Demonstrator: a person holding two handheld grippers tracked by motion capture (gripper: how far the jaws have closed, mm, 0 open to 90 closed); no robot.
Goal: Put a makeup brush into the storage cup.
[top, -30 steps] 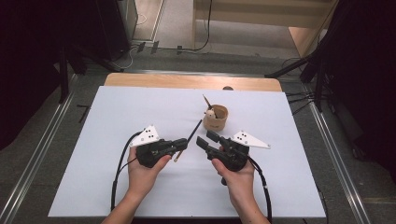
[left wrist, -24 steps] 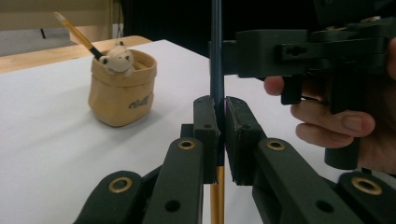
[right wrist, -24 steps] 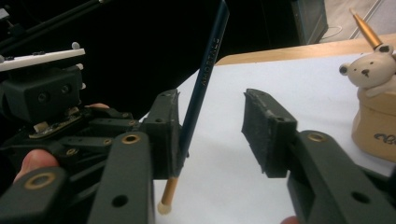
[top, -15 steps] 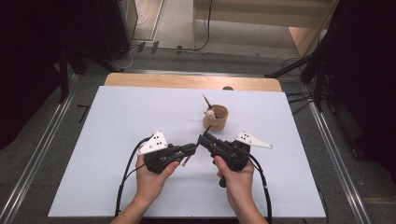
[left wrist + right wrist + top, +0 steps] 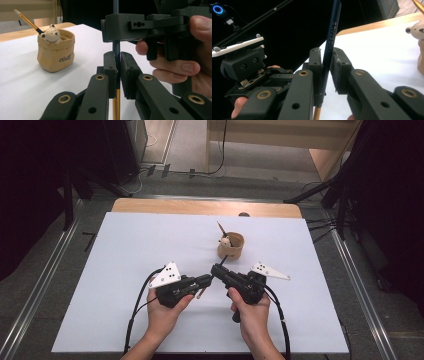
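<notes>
White table, tan bear pot on top

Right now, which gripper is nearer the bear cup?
Right. The right gripper sits just below the bear cup, shut on the dark pencil. The left gripper grips the same pencil lower down, farther from the cup.

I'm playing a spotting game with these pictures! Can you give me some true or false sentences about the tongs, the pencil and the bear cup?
1. Both tongs pinch the same dark pencil. True: left tongs and right tongs are shut on it.
2. The tan cup has a little bear peeking out. True.
3. The cup lies tipped over. False: it stands upright.
4. The cup is empty. False: a brush leans in it.
5. The table top is red. False: it is white.
</notes>
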